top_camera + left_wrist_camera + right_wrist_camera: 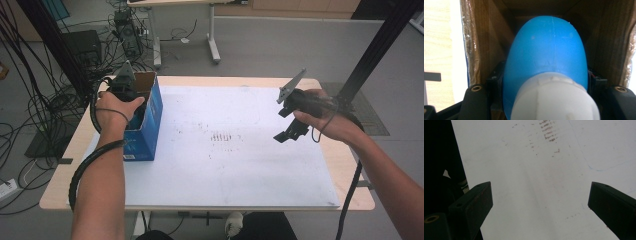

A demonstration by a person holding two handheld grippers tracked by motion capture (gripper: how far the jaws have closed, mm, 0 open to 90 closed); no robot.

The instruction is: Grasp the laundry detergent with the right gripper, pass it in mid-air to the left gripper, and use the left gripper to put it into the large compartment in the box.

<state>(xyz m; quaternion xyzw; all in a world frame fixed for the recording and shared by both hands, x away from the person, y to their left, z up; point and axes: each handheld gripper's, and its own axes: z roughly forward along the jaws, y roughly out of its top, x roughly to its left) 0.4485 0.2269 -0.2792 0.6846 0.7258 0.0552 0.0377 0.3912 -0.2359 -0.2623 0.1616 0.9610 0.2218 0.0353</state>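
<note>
The blue bottle [545, 50] with its white cap [554, 97] sits inside the open-topped cardboard box [147, 117], which stands at the left edge of the worktop [225, 190] toward the far left corner. The left gripper view looks down into the box and shows what the high view hides: the bottle's rounded blue body runs away from the camera into the brown interior, cap end nearest the lens, so its long axis lies along the gripper's own line, pointing down into the box. The left gripper [545, 82] is clamped on the bottle just behind the cap, 1 black jaw at each side of it. In the high view the hand and the gripper body [125, 87] cover the box mouth, and the bottle itself cannot be made out there.

The box walls stand close on both sides of the bottle, leaving little room sideways.

The right gripper [290, 125] hangs above the right part of the white mat [240, 165], near the right edge, well apart from the box. In the right gripper view its 2 jaws stand wide apart with bare mat between them [539, 195], marked by faint reddish smudges [546, 132]. The mat's middle and near edge lie open.
</note>
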